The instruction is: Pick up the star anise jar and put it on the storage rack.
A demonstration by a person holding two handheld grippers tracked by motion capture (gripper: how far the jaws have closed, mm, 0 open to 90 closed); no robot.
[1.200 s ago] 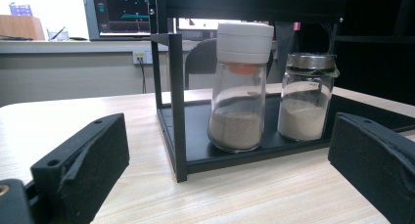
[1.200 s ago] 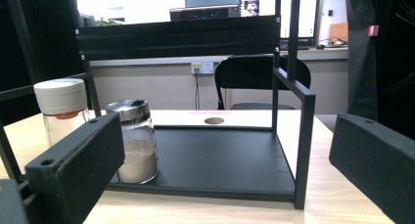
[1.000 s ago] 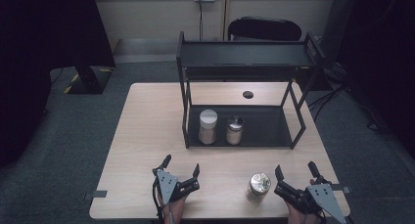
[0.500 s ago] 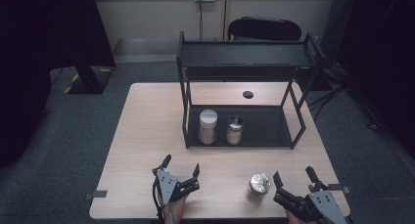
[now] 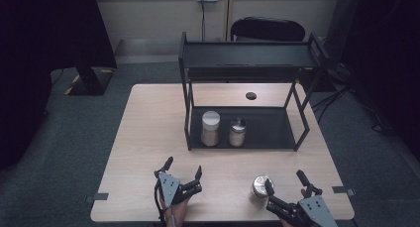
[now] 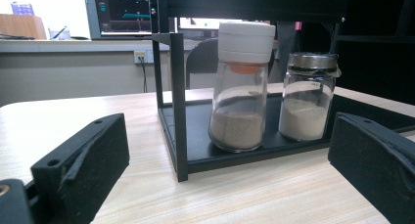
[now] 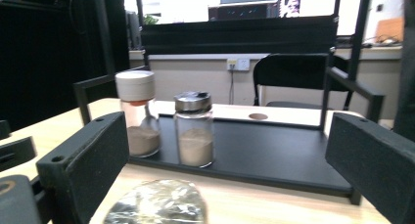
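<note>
while both tools sit low at the near edge of the worktop [image 5: 148, 138], pale wood-grain laminate, the shiny jar [image 5: 259, 186] stands just ahead and to the inner side of the right tool [image 5: 286, 183], close to its inner jaw tip; can't tell if they touch. jar lid is metallic and reflective, round; in the right gripper view it shows blurred at the bottom between the jaws [image 7: 161, 204].

further ahead of both tools: black metal rack [image 5: 247, 68], square-tube frame, flat matte bottom tray. on that tray a clear glass shaker with a white cap [image 6: 241, 87], orange ring under the cap, tan powder in the lower part. just beside it, apart, a shorter glass shaker with a silver cap [image 6: 307, 97], paler powder. small dark round disc [image 5: 251, 95] on the worktop behind the tray.

left tool [image 5: 183, 170]: jaws spread wide, nothing between them, pointing forward at the rack, held from below by a hand. jaw pads are blocky black with a rough wrapped surface.

right tool: jaws also spread wide, gripping nothing, angled slightly inward toward the jar, grey plate on top.

vs a second ago: right tool has pulled back toward the near edge and sits lower in the high view; jar, shakers and left tool unchanged.
</note>
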